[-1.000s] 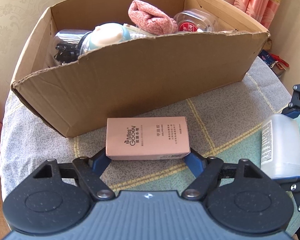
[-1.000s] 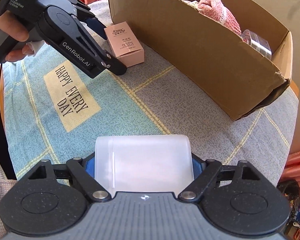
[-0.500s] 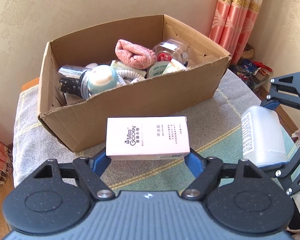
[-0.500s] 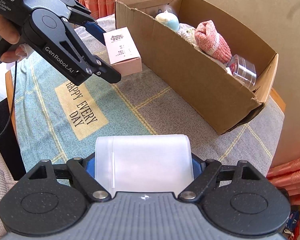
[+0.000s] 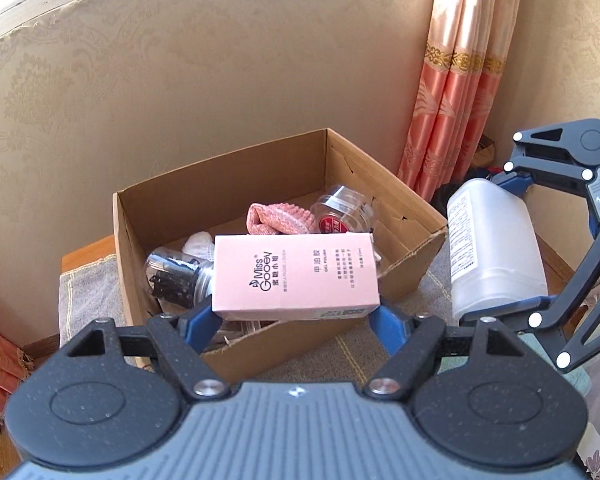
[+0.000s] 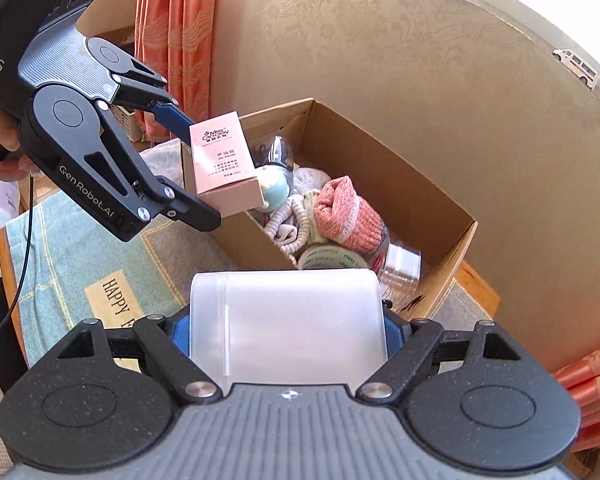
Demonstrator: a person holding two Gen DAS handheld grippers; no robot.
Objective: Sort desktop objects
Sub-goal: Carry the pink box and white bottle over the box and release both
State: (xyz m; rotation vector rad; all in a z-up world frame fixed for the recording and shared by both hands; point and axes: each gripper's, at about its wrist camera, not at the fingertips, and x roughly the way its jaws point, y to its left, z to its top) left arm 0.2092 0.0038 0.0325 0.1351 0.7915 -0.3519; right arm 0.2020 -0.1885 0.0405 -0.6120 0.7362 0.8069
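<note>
My left gripper (image 5: 296,316) is shut on a pink Miss Gooey box (image 5: 296,276) and holds it in the air over the near wall of the open cardboard box (image 5: 260,342). It also shows in the right wrist view (image 6: 224,160). My right gripper (image 6: 286,320) is shut on a translucent white plastic bottle (image 6: 288,324), held above the table near the cardboard box's right end; the bottle shows in the left wrist view (image 5: 492,248). The cardboard box (image 6: 440,216) holds a pink knitted cloth (image 6: 344,216), a clear jar (image 5: 344,216) and other items.
A checked tablecloth with a "HAPPY EVERY DAY" patch (image 6: 116,300) covers the table. A beige wall stands behind the box, with orange curtains (image 5: 448,112) to the right. A glass jar with dark contents (image 5: 172,276) lies in the box's left end.
Both grippers have risen from the table with their objects. The pink box now hangs over the cardboard box's near wall, and the bottle is lifted beside it.
</note>
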